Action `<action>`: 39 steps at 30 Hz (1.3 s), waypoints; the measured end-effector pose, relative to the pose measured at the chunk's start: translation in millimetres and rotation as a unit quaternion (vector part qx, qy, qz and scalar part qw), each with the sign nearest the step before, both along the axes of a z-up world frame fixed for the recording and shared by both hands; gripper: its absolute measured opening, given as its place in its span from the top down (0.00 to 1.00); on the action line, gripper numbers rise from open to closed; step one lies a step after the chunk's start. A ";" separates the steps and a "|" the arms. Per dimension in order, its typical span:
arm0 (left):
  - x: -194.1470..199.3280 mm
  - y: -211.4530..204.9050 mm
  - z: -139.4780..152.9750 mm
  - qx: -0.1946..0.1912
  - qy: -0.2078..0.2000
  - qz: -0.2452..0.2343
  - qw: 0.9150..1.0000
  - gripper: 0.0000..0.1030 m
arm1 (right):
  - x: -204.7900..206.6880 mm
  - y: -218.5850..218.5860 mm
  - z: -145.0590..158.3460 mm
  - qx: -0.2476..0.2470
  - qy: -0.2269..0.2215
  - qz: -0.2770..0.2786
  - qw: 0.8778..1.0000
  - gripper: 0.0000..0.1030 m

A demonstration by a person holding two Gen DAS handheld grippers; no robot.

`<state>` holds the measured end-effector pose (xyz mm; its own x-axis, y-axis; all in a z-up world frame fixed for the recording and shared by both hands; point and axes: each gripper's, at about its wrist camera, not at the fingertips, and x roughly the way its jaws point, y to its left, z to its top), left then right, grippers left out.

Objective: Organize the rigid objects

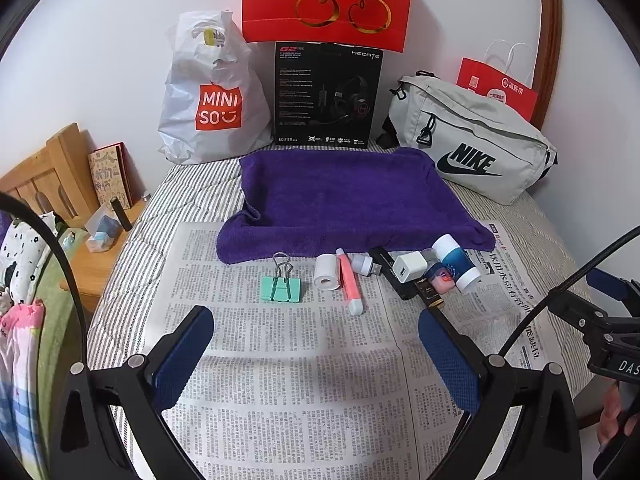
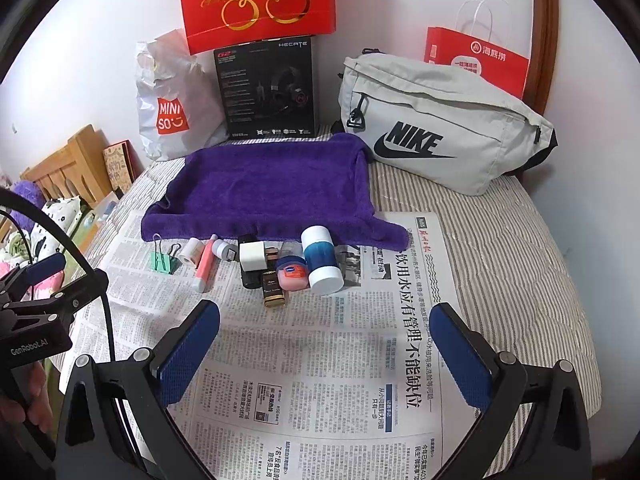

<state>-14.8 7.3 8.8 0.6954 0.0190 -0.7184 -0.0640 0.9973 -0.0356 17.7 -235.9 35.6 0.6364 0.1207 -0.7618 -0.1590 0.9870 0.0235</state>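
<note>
A row of small items lies on a newspaper [image 1: 288,360] in front of a purple towel [image 1: 344,196]: a mint binder clip [image 1: 281,286], a white tape roll [image 1: 326,272], a pink highlighter [image 1: 350,284], a white charger cube [image 1: 409,266], a pink Vaseline tin [image 2: 291,274] and a blue-and-white bottle [image 2: 320,260]. My left gripper [image 1: 316,316] is open and empty, short of the clip. My right gripper [image 2: 326,312] is open and empty, just short of the bottle and tin.
Behind the towel stand a white Miniso bag [image 1: 212,96], a black headset box [image 1: 326,96], a red cherry bag [image 1: 326,0] and a grey Nike pouch [image 1: 472,140]. A wooden nightstand [image 1: 100,248] sits left of the striped bed.
</note>
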 end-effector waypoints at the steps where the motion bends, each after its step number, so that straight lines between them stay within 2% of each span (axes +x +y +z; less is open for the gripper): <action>1: -0.1 0.1 0.0 0.000 0.000 0.000 1.000 0.00 | 0.0 0.2 0.1 -0.001 0.000 0.000 1.000 0.00; 39: -1.5 -2.1 -1.9 0.001 0.008 -0.004 1.000 0.00 | -1.0 -4.8 -1.0 -0.004 0.003 -0.007 1.000 0.00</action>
<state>-16.4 5.2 6.9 0.6842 0.0141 -0.7291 -0.0559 0.9979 -0.0332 16.8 -240.7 34.6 0.6341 0.1052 -0.7661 -0.1449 0.9893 0.0159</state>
